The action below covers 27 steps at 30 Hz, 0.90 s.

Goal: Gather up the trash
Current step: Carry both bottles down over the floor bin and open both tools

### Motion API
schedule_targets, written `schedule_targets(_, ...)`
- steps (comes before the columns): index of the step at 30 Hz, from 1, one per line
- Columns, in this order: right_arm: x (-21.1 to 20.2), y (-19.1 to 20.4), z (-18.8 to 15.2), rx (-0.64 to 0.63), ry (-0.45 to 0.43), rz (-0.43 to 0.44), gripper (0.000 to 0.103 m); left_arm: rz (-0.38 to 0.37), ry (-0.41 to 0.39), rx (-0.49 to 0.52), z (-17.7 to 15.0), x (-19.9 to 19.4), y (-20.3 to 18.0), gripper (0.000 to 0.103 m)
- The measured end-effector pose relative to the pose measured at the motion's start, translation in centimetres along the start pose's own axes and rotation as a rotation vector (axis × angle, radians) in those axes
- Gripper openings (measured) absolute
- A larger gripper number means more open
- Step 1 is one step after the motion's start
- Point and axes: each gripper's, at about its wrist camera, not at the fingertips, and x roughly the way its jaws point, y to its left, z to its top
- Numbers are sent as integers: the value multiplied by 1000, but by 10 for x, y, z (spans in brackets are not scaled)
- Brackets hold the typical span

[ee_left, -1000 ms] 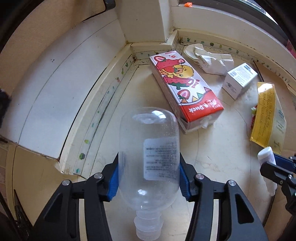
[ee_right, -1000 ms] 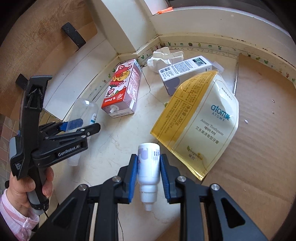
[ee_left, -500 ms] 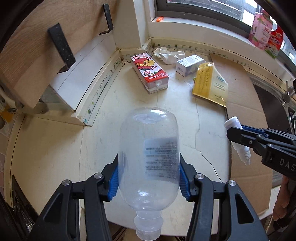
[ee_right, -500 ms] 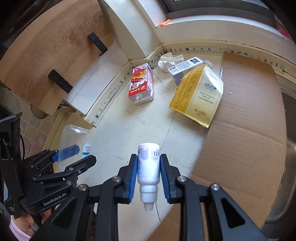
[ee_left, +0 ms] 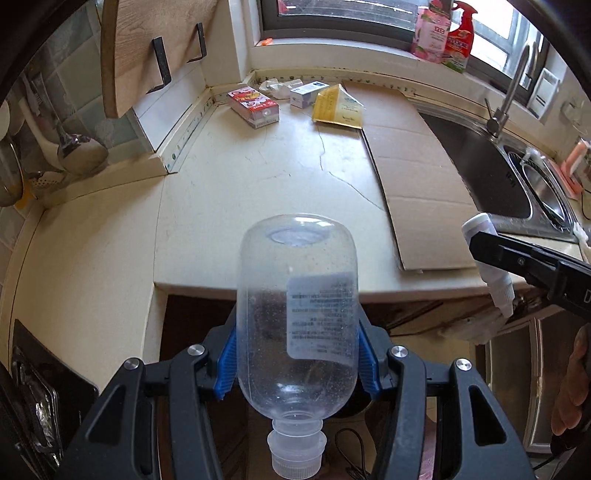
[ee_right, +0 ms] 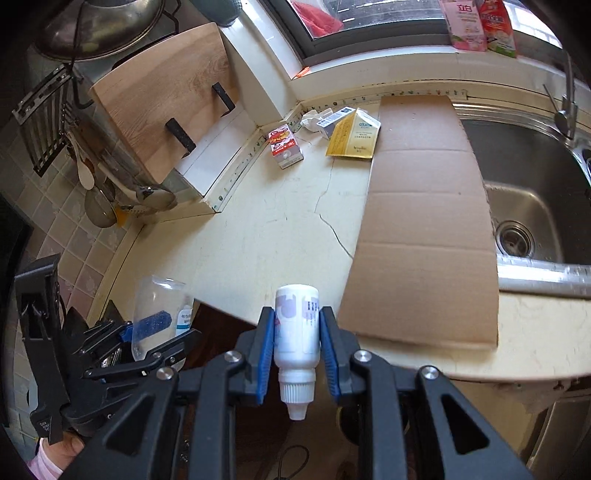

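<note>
My left gripper [ee_left: 297,360] is shut on a clear plastic bottle [ee_left: 297,314], its neck pointing back toward the camera. It hangs past the counter's front edge. My right gripper [ee_right: 297,334] is shut on a small white dropper bottle [ee_right: 296,332], nozzle toward the camera, also at the counter's front edge. Each gripper shows in the other's view: the right gripper [ee_left: 491,254] at the right, the left gripper [ee_right: 159,328] at the lower left. Far back in the counter corner lie a red milk carton [ee_left: 254,105], a crumpled tissue [ee_left: 271,88], a small white box [ee_left: 308,94] and a yellow pouch [ee_left: 340,107].
A flat cardboard sheet [ee_right: 421,221] covers the counter beside a steel sink [ee_right: 532,184] with a tap [ee_left: 506,99]. A wooden board [ee_right: 166,107] on black brackets and hanging ladles [ee_left: 79,149] stand at the left. Cartons [ee_left: 443,33] sit on the window sill. Dark cabinet fronts lie below the counter edge.
Both grippers have pulled back and up from the corner with their bottles still held. The trash pile now looks small and far, and the counter's front edge has come into view.
</note>
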Motion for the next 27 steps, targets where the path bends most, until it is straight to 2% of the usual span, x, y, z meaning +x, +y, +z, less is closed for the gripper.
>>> schedule_targets(5,-24,0,-66,51,21,-36,24,-47,37,18,-49,0,-12,52)
schedule_targets(11,-23,-14,-125,106,107,-70,24,-79,89,41,-94,14,-31,52)
schedule_targets(17,4,-41,-165,173,199,-87,24,-102,175,33,-127,46,-46,52)
schedule_targets(21,31,-62,-186,215,257,-90,24,-104,250,16,-146,87,-53,52)
schedule_targets(27,85,-99,-215,287,331,-97,24,-109,318,32,-171,154,-66,52)
